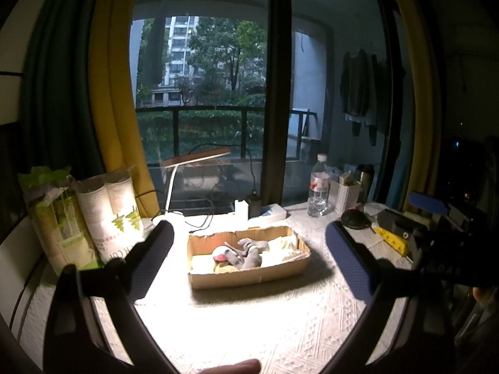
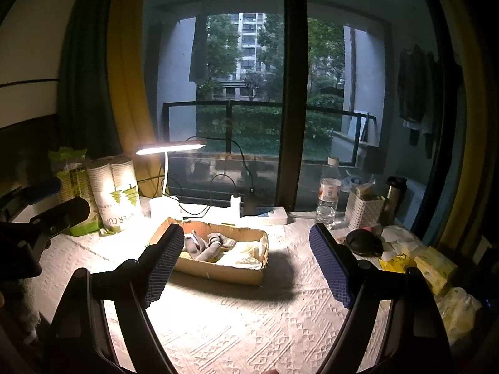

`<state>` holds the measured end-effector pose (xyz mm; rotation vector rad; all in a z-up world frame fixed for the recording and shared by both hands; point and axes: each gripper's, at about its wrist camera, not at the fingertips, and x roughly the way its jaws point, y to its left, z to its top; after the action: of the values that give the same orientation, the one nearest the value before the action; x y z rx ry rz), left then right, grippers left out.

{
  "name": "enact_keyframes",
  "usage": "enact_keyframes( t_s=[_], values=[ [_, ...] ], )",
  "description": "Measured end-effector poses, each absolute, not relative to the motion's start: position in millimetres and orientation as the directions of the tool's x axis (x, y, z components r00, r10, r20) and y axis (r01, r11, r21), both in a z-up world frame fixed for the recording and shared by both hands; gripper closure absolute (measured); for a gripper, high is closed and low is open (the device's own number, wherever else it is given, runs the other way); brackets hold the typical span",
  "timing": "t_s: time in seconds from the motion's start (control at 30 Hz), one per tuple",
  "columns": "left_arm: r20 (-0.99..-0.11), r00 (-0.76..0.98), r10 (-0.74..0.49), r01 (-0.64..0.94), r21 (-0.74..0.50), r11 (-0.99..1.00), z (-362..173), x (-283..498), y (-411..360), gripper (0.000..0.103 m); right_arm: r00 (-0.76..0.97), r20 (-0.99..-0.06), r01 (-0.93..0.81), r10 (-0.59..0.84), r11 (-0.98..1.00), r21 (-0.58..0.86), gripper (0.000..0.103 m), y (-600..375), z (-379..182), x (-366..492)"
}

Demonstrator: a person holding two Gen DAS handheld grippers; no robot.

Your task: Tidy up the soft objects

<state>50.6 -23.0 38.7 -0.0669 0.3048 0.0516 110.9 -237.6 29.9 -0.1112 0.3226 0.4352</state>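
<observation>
A shallow cardboard box [image 1: 249, 277] sits mid-table under the lamp. It holds grey socks [image 1: 249, 254], one with a pink toe, on pale yellow cloths [image 1: 282, 249]. The box shows in the right wrist view [image 2: 218, 272] too, with the grey socks [image 2: 207, 246] and pale cloths [image 2: 243, 254] inside. My left gripper [image 1: 249, 243] is open and empty, held above the table in front of the box. My right gripper [image 2: 246, 243] is open and empty, also short of the box. The right gripper's body shows at the right of the left view [image 1: 436, 233].
A lit desk lamp [image 2: 170, 149] stands behind the box. Paper-cup sleeves [image 2: 118, 193] and a green pack stand at left. A power strip [image 2: 265, 213], water bottle [image 2: 327, 196], white basket [image 2: 363, 210], flask, black round object [image 2: 363, 241] and yellow packs [image 2: 433, 265] lie at right. A window is behind.
</observation>
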Motion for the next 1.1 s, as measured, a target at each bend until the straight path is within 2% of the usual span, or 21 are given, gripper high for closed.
enact_keyframes(
  t_s=[1.1],
  values=[
    [-0.293, 0.955, 0.033, -0.057, -0.074, 0.996, 39.1, 51.4, -29.7, 0.004, 0.856, -0.341, -0.425, 0.388, 0.905, -0.037, 0.018, -238.2, 24.2, 114.9]
  ],
)
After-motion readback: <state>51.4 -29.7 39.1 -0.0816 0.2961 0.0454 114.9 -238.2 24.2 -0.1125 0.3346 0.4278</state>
